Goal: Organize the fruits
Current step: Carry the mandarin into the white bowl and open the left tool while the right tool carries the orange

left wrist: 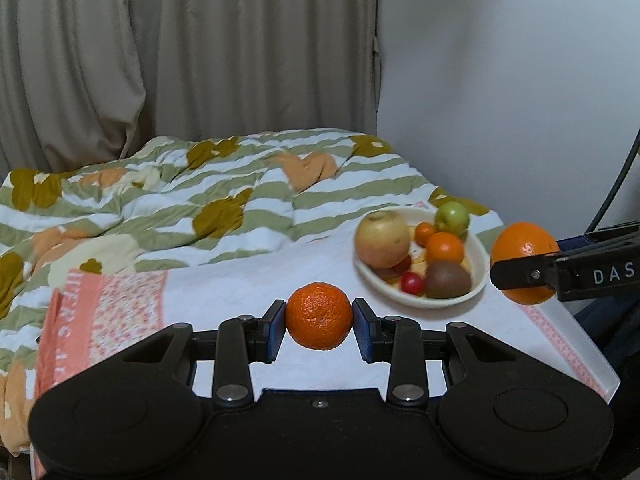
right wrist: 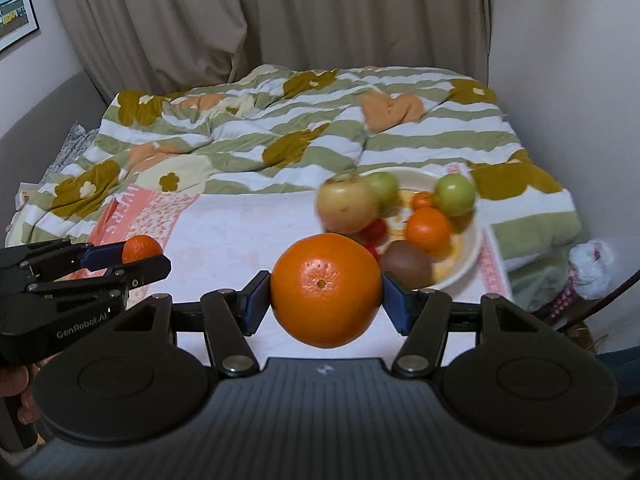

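My left gripper (left wrist: 319,316) is shut on a small mandarin (left wrist: 319,315), held above the white cloth. My right gripper (right wrist: 326,294) is shut on a large orange (right wrist: 326,290); in the left wrist view that orange (left wrist: 524,246) shows at the right edge, beside the bowl. A cream bowl (left wrist: 476,286) on the cloth holds a big pale apple (left wrist: 382,242), a green apple (left wrist: 452,216), two small oranges, a kiwi (left wrist: 447,280) and cherry tomatoes. In the right wrist view the bowl (right wrist: 468,256) lies just beyond the orange, and the left gripper with its mandarin (right wrist: 140,249) is at the left.
A rumpled green-striped floral quilt (left wrist: 180,196) covers the bed behind the white and pink cloth (left wrist: 240,280). Curtains (right wrist: 320,20) and a wall stand behind. A cable (left wrist: 616,184) hangs at the right. A white bag (right wrist: 592,264) lies beside the bed.
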A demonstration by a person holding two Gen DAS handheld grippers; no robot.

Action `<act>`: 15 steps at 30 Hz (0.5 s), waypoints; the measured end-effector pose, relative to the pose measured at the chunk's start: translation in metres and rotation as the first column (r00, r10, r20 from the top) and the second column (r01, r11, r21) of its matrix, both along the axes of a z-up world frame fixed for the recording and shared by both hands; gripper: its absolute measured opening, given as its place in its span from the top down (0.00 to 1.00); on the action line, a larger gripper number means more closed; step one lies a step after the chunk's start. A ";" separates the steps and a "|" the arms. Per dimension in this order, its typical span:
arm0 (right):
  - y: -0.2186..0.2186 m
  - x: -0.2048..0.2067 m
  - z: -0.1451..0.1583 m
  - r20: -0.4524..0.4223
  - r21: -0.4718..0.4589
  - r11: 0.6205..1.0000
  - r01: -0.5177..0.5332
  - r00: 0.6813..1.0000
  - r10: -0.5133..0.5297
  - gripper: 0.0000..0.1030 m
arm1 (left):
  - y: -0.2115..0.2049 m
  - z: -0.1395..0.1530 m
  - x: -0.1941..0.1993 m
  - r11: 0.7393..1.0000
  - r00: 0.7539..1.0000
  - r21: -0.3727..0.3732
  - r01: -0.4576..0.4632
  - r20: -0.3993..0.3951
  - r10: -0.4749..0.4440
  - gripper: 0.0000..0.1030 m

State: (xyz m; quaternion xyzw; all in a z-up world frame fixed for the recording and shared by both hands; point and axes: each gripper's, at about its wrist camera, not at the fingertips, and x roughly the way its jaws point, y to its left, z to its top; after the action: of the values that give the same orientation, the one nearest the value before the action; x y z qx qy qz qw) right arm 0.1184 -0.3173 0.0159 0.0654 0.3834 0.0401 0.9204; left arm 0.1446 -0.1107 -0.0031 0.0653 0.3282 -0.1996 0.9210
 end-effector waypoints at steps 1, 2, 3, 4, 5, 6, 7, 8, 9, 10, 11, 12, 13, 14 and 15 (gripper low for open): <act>-0.008 0.000 0.000 0.002 0.000 1.000 -0.005 1.000 0.005 0.28 | -0.008 0.001 -0.001 1.000 1.000 0.001 -0.003 0.001 0.003 0.62; -0.017 0.000 0.001 0.004 0.000 1.000 -0.011 1.000 0.011 0.28 | -0.018 0.002 -0.001 1.000 1.000 0.002 -0.010 0.002 0.010 0.62; -0.025 0.001 0.001 0.004 -0.001 1.000 -0.019 1.000 0.019 0.28 | -0.025 0.003 -0.002 1.000 1.000 0.002 -0.015 0.005 0.015 0.62; -0.033 0.002 0.002 0.005 -0.002 1.000 -0.029 1.000 0.029 0.28 | -0.034 0.004 -0.003 1.000 1.000 0.003 -0.022 0.007 0.022 0.62; -0.042 0.003 0.002 0.008 -0.004 0.999 -0.042 0.999 0.042 0.28 | -0.044 0.005 -0.003 1.000 1.000 0.005 -0.029 0.008 0.029 0.62; -0.050 0.005 0.002 0.011 -0.006 0.999 -0.053 0.999 0.053 0.28 | -0.054 0.005 -0.002 0.999 0.999 0.004 -0.039 0.008 0.039 0.62; -0.059 0.007 0.002 0.014 -0.008 0.998 -0.065 0.998 0.065 0.28 | -0.062 0.005 -0.001 0.999 0.999 0.001 -0.048 0.008 0.048 0.62; -0.067 0.010 0.002 0.017 -0.008 0.997 -0.077 0.997 0.077 0.28 | -0.070 0.004 0.001 0.998 0.998 -0.002 -0.056 0.006 0.056 0.62; -0.074 0.014 0.002 0.020 -0.009 0.996 -0.087 0.996 0.087 0.28 | -0.078 0.004 0.002 0.998 0.998 -0.002 -0.065 0.004 0.065 0.62; -0.082 0.017 0.002 0.022 -0.010 0.995 -0.097 0.995 0.097 0.28 | -0.088 0.003 0.004 0.997 0.997 -0.001 -0.077 0.004 0.077 0.62; -0.090 0.021 0.001 0.024 -0.009 0.994 -0.108 0.994 0.108 0.28 | -0.095 0.001 0.007 0.996 0.996 0.003 -0.085 0.003 0.085 0.62; -0.097 0.026 0.000 0.025 -0.009 0.993 -0.117 0.993 0.117 0.28 | -0.102 -0.001 0.009 0.996 0.996 0.006 -0.093 0.000 0.093 0.62; -0.103 0.030 -0.001 0.025 -0.010 0.992 -0.126 0.992 0.126 0.28 | -0.110 -0.003 0.013 0.995 0.995 0.008 -0.103 -0.004 0.103 0.62; -0.111 0.037 -0.003 0.023 -0.011 0.991 -0.135 0.991 0.135 0.28 | -0.116 -0.005 0.016 0.994 0.994 0.007 -0.110 -0.009 0.110 0.62; -0.116 0.042 -0.004 0.022 -0.012 0.990 -0.140 0.990 0.140 0.28 | -0.122 -0.008 0.020 0.993 0.993 0.007 -0.117 -0.016 0.117 0.62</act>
State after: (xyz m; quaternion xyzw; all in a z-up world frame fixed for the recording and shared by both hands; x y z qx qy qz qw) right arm 0.1602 -0.4334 0.0114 0.0329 0.3770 0.1033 0.9199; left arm 0.1648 -0.2325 -0.0107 0.0469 0.3396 -0.1450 0.9282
